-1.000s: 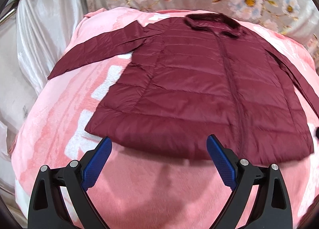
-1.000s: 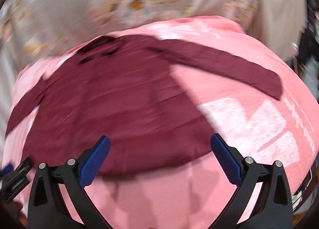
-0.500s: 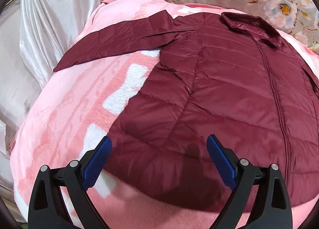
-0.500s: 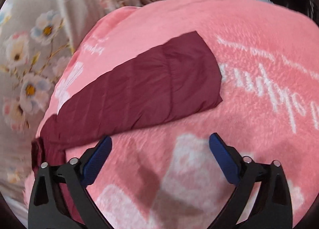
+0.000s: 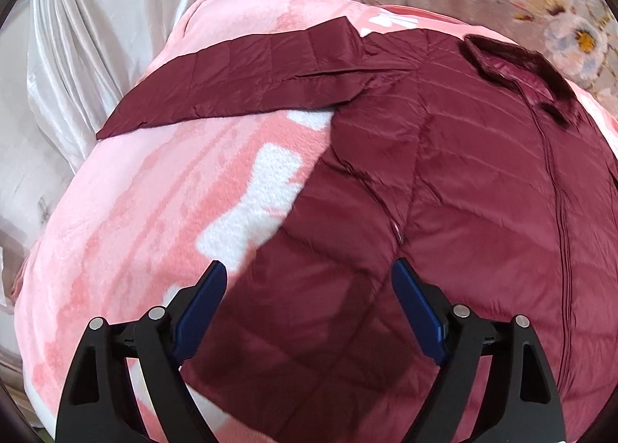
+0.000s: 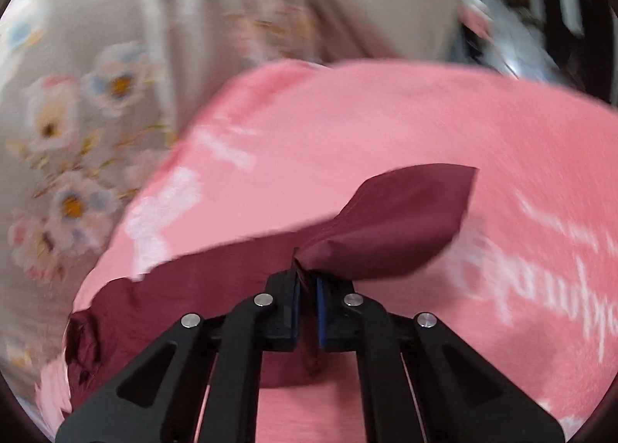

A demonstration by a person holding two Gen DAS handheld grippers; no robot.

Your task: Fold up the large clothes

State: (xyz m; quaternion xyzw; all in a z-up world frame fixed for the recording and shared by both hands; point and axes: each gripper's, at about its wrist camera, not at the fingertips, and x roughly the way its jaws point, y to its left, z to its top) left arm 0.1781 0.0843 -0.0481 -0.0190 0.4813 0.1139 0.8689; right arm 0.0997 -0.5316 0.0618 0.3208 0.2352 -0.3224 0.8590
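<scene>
A maroon quilted jacket (image 5: 444,180) lies flat, front up, on a pink blanket (image 5: 154,219). Its left sleeve (image 5: 247,80) stretches out to the left and its collar (image 5: 513,64) is at the far right. My left gripper (image 5: 309,288) is open and empty, hovering over the jacket's lower left side. My right gripper (image 6: 307,288) is shut on the jacket's right sleeve (image 6: 390,223) near its cuff, with the cuff end sticking up beyond the jaws. The rest of that sleeve trails left (image 6: 174,311).
The pink blanket (image 6: 386,126) with white lettering covers the whole surface. A floral curtain (image 6: 96,76) hangs behind it, and a white satin drape (image 5: 89,37) hangs at the left. Blurred clutter lies at the far right in the right wrist view.
My right gripper has moved onto the right sleeve and closed on it near the cuff. My left gripper has moved forward over the jacket's lower left side, still open.
</scene>
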